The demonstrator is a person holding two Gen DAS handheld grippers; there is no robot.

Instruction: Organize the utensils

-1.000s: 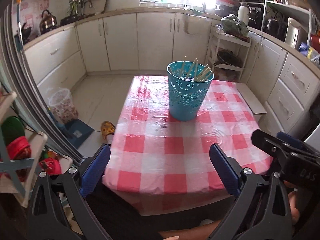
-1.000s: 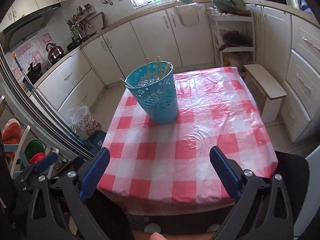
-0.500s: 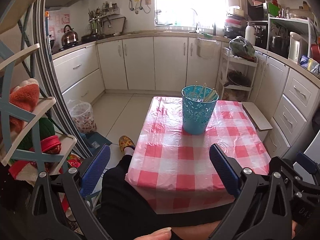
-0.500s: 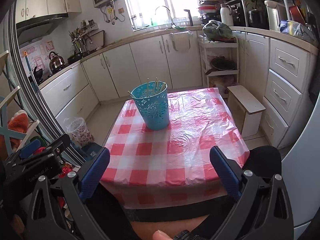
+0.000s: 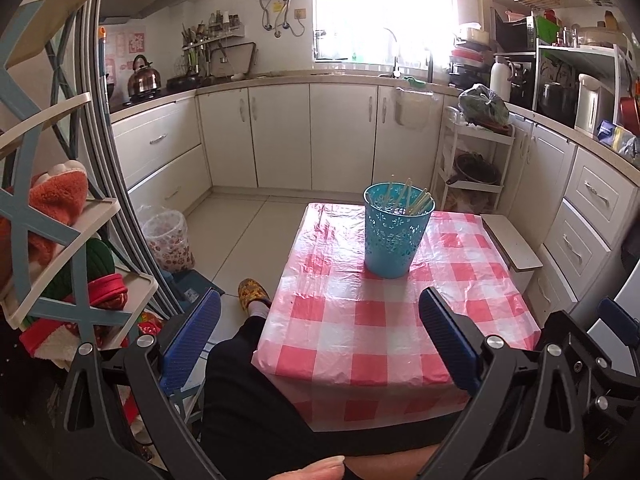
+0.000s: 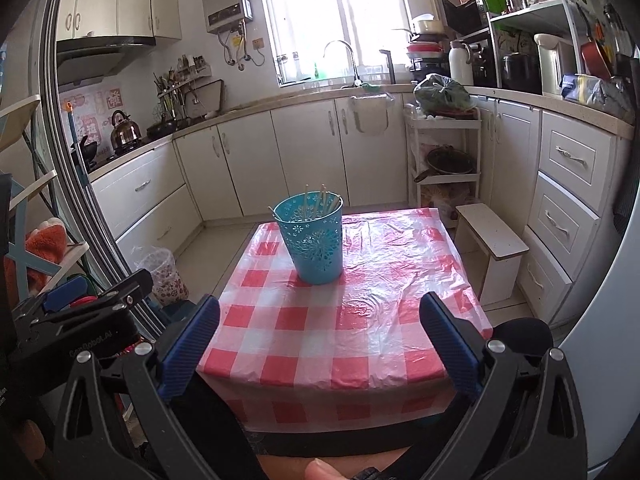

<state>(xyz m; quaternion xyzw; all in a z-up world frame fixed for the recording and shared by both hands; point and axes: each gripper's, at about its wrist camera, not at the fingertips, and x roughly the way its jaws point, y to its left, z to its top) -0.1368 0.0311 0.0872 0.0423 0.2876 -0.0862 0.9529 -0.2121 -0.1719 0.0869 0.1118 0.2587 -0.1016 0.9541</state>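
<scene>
Chopsticks (image 5: pixel 414 201) (image 6: pixel 316 201): a pale bundle, standing on end and leaning in a blue perforated bucket (image 5: pixel 394 236) (image 6: pixel 315 242). Tips show above the rim; count not readable.

Bucket upright on the table (image 5: pixel 360 336) (image 6: pixel 360 320), toward the far edge, roughly midway between the left and right edges. Table covered by a red-and-white checked plastic cloth, wrinkled, glossy. No loose utensil visible anywhere on the cloth; near half of the table bare.

Left gripper (image 5: pixel 320 344): jaws spread wide, nothing between the blue pads, held back off the near edge, well apart from the bucket. Right gripper (image 6: pixel 320 344): same, spread and empty, also short of the near edge. The person's dark-clothed leg (image 5: pixel 248 392) sits at the near left corner; slippered foot (image 5: pixel 252 294) on the floor beside it.

Judgement on progress: gathering looks finished or nearly so, with everything seen already in the bucket. Nothing obvious left to collect on the table. Whether utensils wait outside these views cannot be told.

Around: white cabinets, white stool (image 6: pixel 492 240) beside the right edge.
</scene>
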